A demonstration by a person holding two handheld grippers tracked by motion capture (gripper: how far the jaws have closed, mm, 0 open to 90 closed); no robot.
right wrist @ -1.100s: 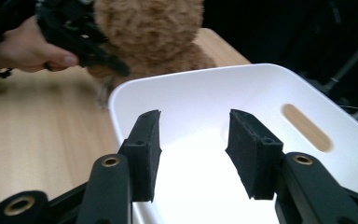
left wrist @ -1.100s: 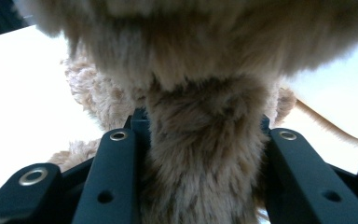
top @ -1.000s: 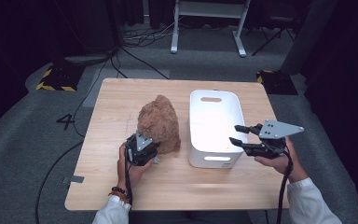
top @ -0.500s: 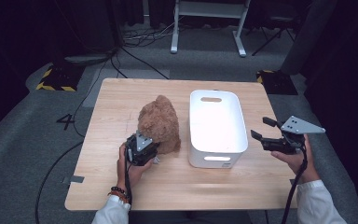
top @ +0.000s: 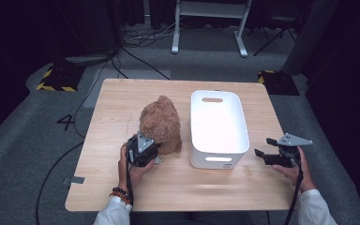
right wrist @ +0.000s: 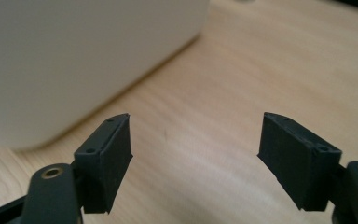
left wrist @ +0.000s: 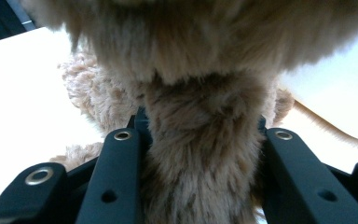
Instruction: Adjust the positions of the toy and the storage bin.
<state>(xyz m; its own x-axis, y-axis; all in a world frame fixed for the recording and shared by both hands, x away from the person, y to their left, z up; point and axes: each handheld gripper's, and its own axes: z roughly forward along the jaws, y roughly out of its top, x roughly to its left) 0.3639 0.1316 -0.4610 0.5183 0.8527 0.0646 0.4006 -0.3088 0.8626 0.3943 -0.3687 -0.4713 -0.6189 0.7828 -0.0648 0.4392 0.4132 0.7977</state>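
A brown plush toy (top: 161, 123) sits on the wooden table (top: 117, 108), just left of a white plastic bin (top: 218, 126). My left gripper (top: 146, 149) is at the toy's near side, and its jaws are shut on a furry part of the plush toy (left wrist: 200, 154). My right gripper (top: 264, 147) hovers at the table's right edge, right of the bin's near corner. In the right gripper view its jaws stand wide apart, my right gripper (right wrist: 196, 154) holding nothing over bare wood, with the bin's wall (right wrist: 74, 56) at upper left.
Around the table lies grey carpet with black cables (top: 136, 51) at the back. A white metal stand (top: 208, 18) rises behind the table. Yellow-black hazard-marked blocks (top: 56, 77) lie at the far left and far right of the table.
My right gripper has drawn back from over the bin's near right side to the table's right edge and sunk lower. The left gripper and the toy have stayed put.
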